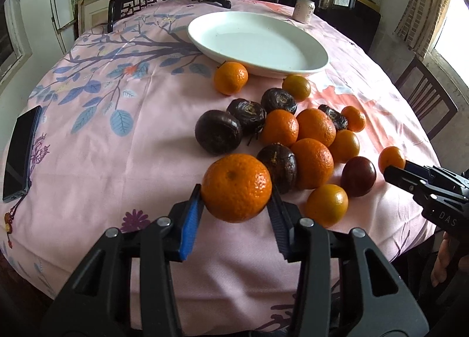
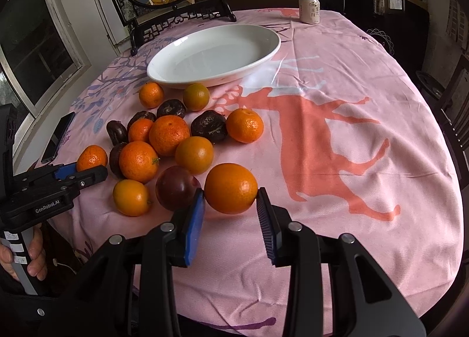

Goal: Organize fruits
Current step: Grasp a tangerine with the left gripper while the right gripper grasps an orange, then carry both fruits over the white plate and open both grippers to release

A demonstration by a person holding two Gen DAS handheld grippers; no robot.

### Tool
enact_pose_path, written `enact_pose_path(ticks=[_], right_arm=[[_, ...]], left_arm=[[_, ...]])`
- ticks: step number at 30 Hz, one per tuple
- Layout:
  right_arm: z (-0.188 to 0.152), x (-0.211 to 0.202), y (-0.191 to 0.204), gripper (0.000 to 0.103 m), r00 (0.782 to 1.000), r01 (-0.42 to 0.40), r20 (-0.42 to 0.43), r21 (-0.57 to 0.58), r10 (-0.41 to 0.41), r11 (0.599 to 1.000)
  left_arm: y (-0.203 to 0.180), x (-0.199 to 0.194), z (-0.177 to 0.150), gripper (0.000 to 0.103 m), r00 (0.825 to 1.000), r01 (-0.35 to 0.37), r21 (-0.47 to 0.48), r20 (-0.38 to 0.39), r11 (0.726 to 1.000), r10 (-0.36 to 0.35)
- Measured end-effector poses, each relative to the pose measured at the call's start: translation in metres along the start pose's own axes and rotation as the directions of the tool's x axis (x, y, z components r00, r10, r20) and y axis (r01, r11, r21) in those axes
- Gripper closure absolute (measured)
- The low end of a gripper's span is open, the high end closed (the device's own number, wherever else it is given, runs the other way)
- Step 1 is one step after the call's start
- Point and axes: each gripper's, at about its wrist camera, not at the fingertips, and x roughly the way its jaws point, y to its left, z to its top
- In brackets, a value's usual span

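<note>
The left hand-held gripper [image 1: 236,200] clamps a mandarin [image 1: 236,187] and the right hand-held gripper [image 2: 230,200] clamps an orange [image 2: 230,188], both near the counter's [image 2: 366,79] near edge. The oval white plate [image 2: 164,69], long axis slanting across the far side, holds nothing.

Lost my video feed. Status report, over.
Left gripper shut on a mandarin. Right gripper shut on an orange. White plate empty. Path clear.

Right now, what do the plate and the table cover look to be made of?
Plate: likely glazed ceramic, since it is white and glossy with soft reflections, though melamine is possible. Table cover: thin printed fabric, matte pink, with visible wrinkles and creases.
</note>
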Motion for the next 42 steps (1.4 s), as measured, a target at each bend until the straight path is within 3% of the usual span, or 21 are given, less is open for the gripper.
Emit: enact_pose_path(ticks=[6, 8, 14, 18, 26, 28, 30, 42], right_arm=[[0.027, 0.001, 0.009, 0.067, 1.0, 0.006, 0.023, -0.057, -0.005, 0.998], [0.039, 0.01, 0.006, 0.067, 0.999, 0.049, -0.021, -0.065, -0.05, 0.997], [0.021, 0.016, -0.013, 0.067, 0.995, -0.03, -0.093, 0.004, 0.03, 1.0], [0.038, 0.028, -0.009, 0.062, 0.998, -0.048, -0.049, -0.022, 0.047, 0.999], [0.046, 0.041, -0.003, 0.052, 0.987, -0.02, -0.16, -0.052, 0.012, 0.998], [0.042, 0.043, -0.006, 0.053, 0.986, -0.052, -0.163, -0.036, 0.045, 0.998], [0.04, 0.043, -0.01, 0.065, 0.978, -0.114, -0.173, 0.009, 0.113, 0.993], [0.031, 0.006, 0.001, 0.068, 0.999, -0.004, -0.043, -0.04, 0.002, 0.999]], left_arm=[[-0.005, -0.009, 0.04, 0.059, 1.0, 0.008, 0.033, 0.029, 0.999, -0.009], [-0.007, -0.005, 0.061, 0.059, 0.999, -0.026, 0.05, 0.043, 0.998, 0.024], [-0.005, -0.001, 0.093, 0.059, 0.998, -0.015, 0.068, 0.067, 0.998, 0.011], [-0.003, 0.004, 0.099, 0.059, 0.998, 0.016, 0.05, 0.068, 0.999, -0.019], [0.005, -0.005, 0.092, 0.059, 0.997, 0.028, 0.023, 0.077, 0.999, -0.03], [0.006, -0.007, 0.09, 0.059, 0.996, 0.04, 0.023, 0.079, 0.999, -0.042], [0.005, -0.009, 0.088, 0.059, 0.995, 0.051, 0.023, 0.083, 0.998, -0.052], [0.006, -0.02, 0.089, 0.059, 0.993, 0.047, 0.021, 0.104, 0.999, -0.049]])
